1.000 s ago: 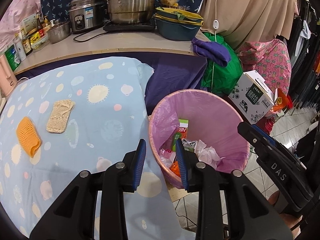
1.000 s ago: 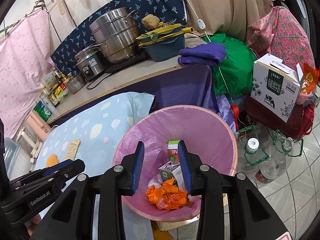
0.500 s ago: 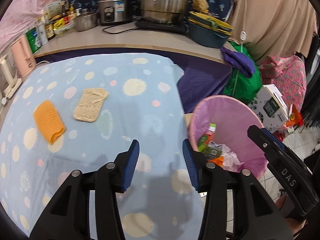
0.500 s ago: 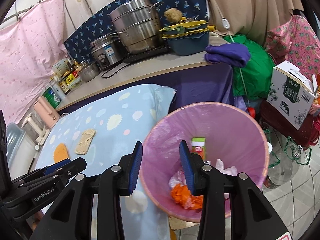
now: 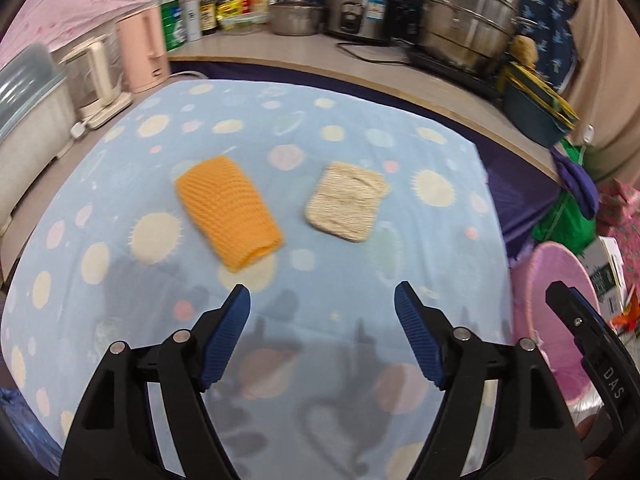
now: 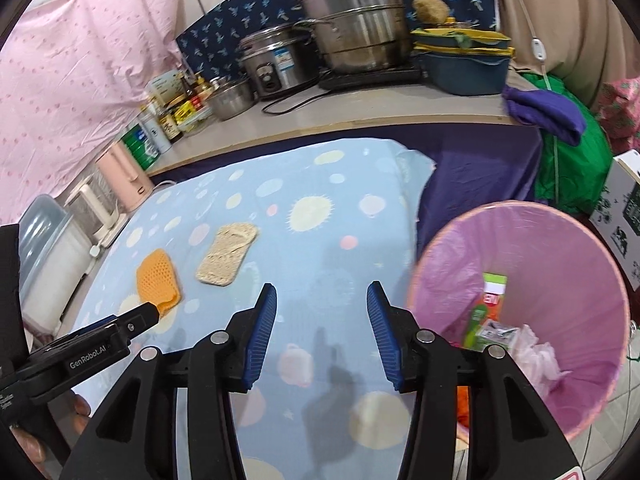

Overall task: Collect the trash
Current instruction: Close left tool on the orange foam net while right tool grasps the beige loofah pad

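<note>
An orange knitted pad [image 5: 228,211] and a beige woven pad [image 5: 346,199] lie side by side on the blue spotted tablecloth [image 5: 440,216]. My left gripper [image 5: 322,322] is open and empty, above the cloth just short of both pads. My right gripper [image 6: 322,316] is open and empty over the cloth's right part, left of the pink-lined trash bin [image 6: 560,248]. The bin holds cartons, an orange wrapper and crumpled plastic. Both pads also show in the right wrist view, orange [image 6: 158,278] and beige [image 6: 226,254]. The bin's rim shows in the left wrist view [image 5: 558,268].
A counter [image 6: 380,116] behind the table carries steel pots [image 6: 352,20], a rice cooker, bottles and a blue basin. A pink kettle [image 5: 142,54] and a white appliance stand at the table's left. A cardboard box and a green bag sit right of the bin.
Both grippers have swung left, from over the bin to over the tablecloth, and both have opened wider. The pads now lie straight ahead of the left gripper.
</note>
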